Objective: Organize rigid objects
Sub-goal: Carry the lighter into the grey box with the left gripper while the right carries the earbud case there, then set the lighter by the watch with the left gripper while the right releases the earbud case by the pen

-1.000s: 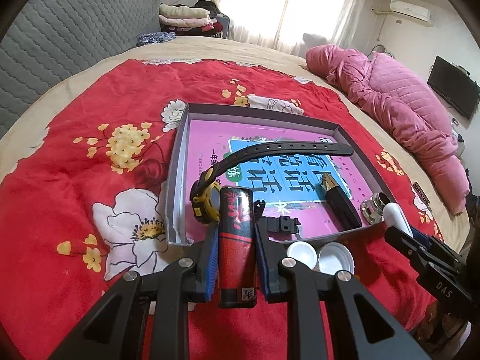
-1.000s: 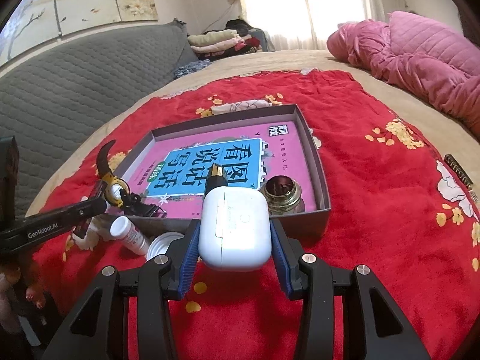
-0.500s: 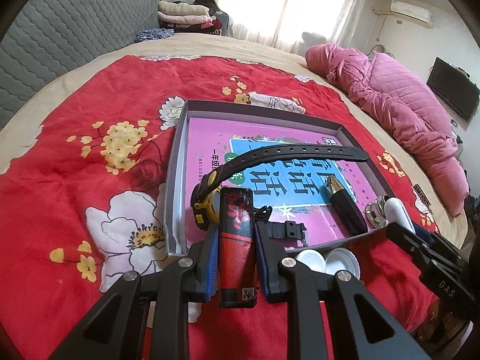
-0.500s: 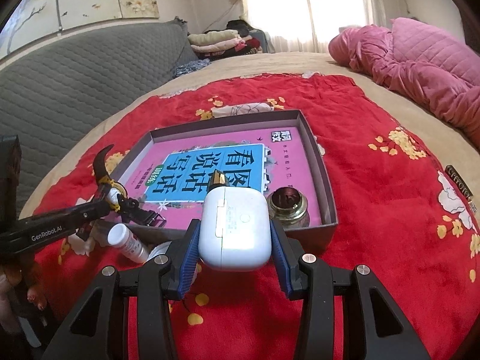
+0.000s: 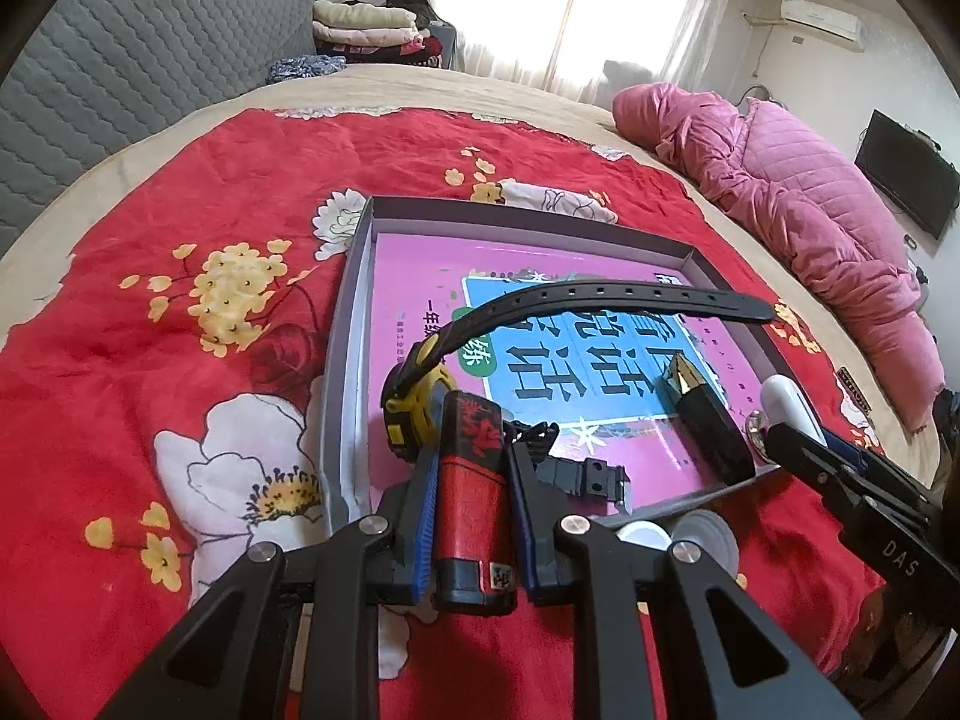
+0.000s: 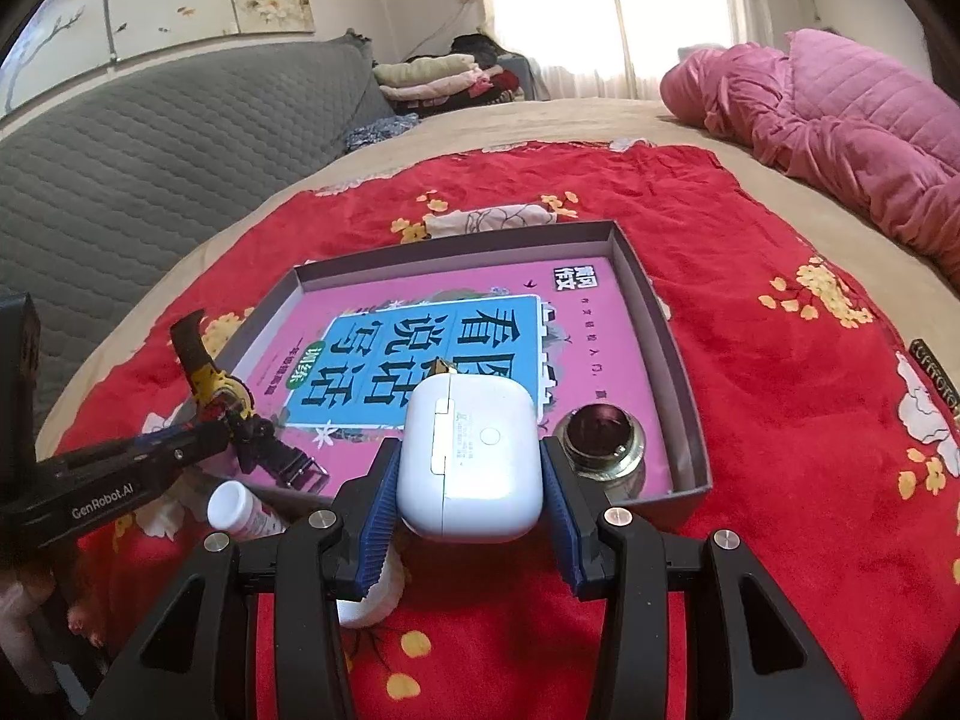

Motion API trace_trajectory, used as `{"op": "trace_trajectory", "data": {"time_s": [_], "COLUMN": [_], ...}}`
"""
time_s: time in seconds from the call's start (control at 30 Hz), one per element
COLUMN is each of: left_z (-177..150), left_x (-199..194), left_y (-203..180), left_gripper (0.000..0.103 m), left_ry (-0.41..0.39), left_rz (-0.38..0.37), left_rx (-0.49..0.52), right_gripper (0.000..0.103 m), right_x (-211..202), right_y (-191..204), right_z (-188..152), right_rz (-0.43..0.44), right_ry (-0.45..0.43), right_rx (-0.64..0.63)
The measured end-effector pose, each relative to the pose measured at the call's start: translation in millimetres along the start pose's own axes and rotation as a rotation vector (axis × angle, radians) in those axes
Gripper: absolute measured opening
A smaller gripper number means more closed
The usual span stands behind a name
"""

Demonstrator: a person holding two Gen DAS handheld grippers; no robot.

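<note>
Left tongs (image 5: 469,501): clamped on a red-and-black lighter (image 5: 474,498), blue pads pressed to both its sides, held over the near edge of the grey tray (image 5: 345,360).
Right tongs (image 6: 470,495): clamped on a white earbud case (image 6: 471,456), held above the tray's near edge.
Tray: lay on the red floral blanket (image 5: 150,330) on the bed, with a pink-and-blue book (image 6: 420,360) covering its floor.
Watch (image 5: 420,402): yellow and black, near the tray's near-left corner, strap stretching across the book.
Pen (image 5: 708,420): black with a gold tip, lay on the book toward the tray's right edge.
Brass ring (image 6: 600,441): in the tray's near-right corner.
White bottle (image 6: 240,510): on the blanket, just outside the tray's near edge.
</note>
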State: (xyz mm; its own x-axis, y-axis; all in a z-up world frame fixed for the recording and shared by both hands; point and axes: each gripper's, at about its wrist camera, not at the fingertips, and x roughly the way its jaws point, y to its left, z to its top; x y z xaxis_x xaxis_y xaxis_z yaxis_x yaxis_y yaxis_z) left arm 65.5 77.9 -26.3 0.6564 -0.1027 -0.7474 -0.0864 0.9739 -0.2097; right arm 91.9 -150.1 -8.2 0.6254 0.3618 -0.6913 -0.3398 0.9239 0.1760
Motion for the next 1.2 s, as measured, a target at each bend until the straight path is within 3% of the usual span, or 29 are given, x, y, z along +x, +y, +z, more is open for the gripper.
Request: {"op": "trace_trajectory", "data": {"time_s": [0.77,1.2], "left_z": [6.7,6.4], "left_x": [20.1,19.8], "left_y": [0.3,0.2], "left_gripper": [0.022,0.022], "left_ry": [0.005,0.010], "left_rz": [0.012,0.008], "left_rx": [0.030,0.025], "right_gripper": [0.046,0.046], "right_x": [36.0,32.3], "right_y": [6.9,1.8], "right_z": [12.3,12.1], "right_rz": [-0.058,-0.031], "right_ry": [0.042,0.113], "right_rx": [-0.033,0.020]}}
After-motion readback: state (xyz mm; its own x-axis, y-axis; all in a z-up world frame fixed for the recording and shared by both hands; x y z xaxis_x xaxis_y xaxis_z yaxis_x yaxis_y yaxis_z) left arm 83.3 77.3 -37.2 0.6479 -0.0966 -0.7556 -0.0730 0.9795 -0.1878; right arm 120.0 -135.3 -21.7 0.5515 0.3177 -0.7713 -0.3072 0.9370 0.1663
